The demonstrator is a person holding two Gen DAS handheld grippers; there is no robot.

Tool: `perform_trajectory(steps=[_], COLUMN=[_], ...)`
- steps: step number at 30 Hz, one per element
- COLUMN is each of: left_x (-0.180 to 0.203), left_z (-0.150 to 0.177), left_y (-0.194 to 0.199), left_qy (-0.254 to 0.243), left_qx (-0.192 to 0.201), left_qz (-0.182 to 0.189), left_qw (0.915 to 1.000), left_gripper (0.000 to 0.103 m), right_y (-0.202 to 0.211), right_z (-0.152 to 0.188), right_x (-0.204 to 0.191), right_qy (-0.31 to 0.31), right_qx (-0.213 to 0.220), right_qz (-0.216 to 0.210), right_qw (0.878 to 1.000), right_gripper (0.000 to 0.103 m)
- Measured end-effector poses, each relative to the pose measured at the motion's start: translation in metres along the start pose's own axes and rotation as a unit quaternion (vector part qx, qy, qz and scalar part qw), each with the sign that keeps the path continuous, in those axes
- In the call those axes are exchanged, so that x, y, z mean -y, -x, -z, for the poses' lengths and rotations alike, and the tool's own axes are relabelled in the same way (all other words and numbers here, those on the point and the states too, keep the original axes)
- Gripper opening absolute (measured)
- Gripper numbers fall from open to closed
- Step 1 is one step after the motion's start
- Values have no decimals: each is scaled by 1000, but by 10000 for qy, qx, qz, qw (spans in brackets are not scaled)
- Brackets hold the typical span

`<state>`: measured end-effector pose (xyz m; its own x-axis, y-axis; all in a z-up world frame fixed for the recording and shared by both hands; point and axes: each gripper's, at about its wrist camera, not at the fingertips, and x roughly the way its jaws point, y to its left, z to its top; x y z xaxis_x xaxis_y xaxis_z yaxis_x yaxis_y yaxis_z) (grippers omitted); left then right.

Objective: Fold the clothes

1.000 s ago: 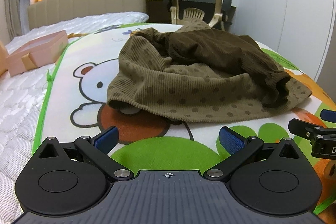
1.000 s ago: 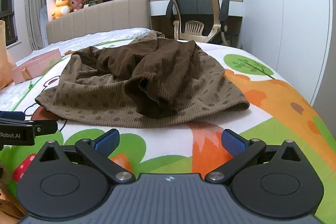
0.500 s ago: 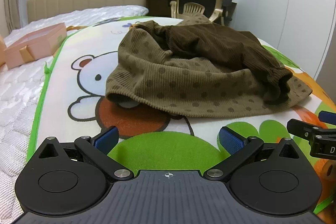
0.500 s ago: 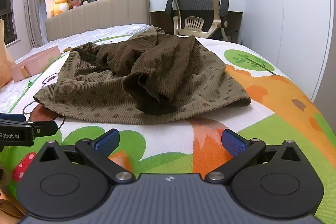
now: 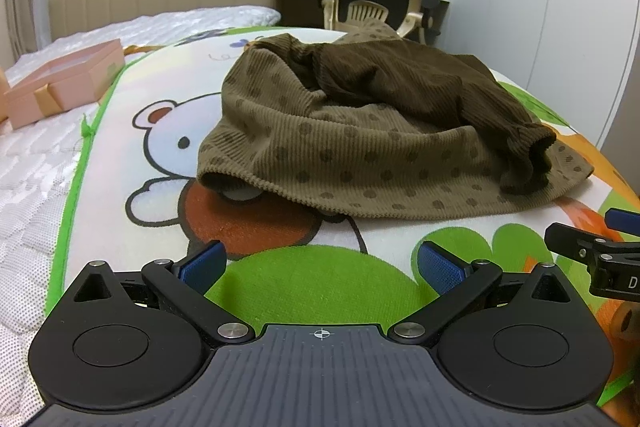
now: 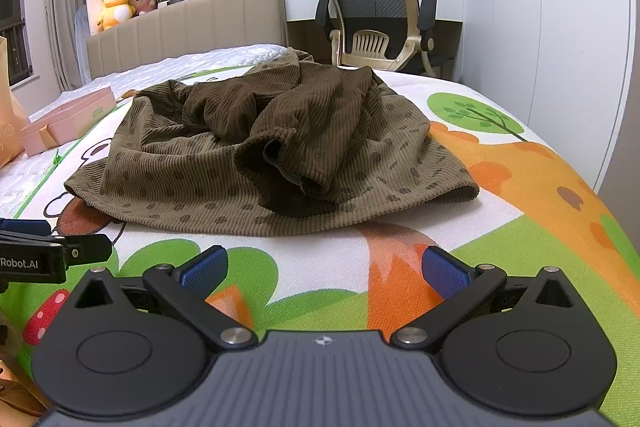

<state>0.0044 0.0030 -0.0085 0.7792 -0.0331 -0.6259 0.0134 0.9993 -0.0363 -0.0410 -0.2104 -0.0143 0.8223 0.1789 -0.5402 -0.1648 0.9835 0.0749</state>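
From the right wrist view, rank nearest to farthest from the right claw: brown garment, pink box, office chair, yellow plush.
1. Brown garment, just ahead of the right claw.
2. Pink box, far left.
3. Office chair, beyond the bed, right.
4. Yellow plush, shelf, back left; close to the chair's depth.

Crumpled brown garment [image 5: 372, 143] (unfolded) beyond wide-open left tool [image 5: 320, 263].

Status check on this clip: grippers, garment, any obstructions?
Left gripper open, empty. Right gripper open, empty. Brown garment crumpled on the play mat, untouched, not yet folded. Nothing between grippers and garment; pink box off to the left.
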Motion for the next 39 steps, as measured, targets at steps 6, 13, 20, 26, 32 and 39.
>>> perform_trajectory(steps=[6, 13, 20, 26, 32, 39], left_x=[0, 1, 0, 0, 4, 5], left_z=[0, 0, -1, -3, -7, -8], left_y=[0, -1, -2, -2, -3, -2], left_qy=[30, 32, 47, -15, -120, -159], left_qx=[-2, -31, -67, -87, -96, -101], left_qz=[-54, -67, -55, -65, -34, 23], left_qw=[10000, 10000, 10000, 9999, 9999, 9998], left_gripper=[103, 103, 103, 103, 103, 103], right_y=[0, -2, -1, -2, -2, 0], right_z=[0, -1, -2, -5, -10, -12], right_x=[1, 3, -1, -1, 1, 2], right_qy=[-32, -110, 21, 52, 12, 41], right_qx=[-3, -93, -109, -178, -247, -214], right_qz=[-18, -50, -82, -166, -210, -136], right_qw=[10000, 9999, 9999, 9997, 9995, 9997], right_gripper=[103, 103, 103, 103, 103, 103])
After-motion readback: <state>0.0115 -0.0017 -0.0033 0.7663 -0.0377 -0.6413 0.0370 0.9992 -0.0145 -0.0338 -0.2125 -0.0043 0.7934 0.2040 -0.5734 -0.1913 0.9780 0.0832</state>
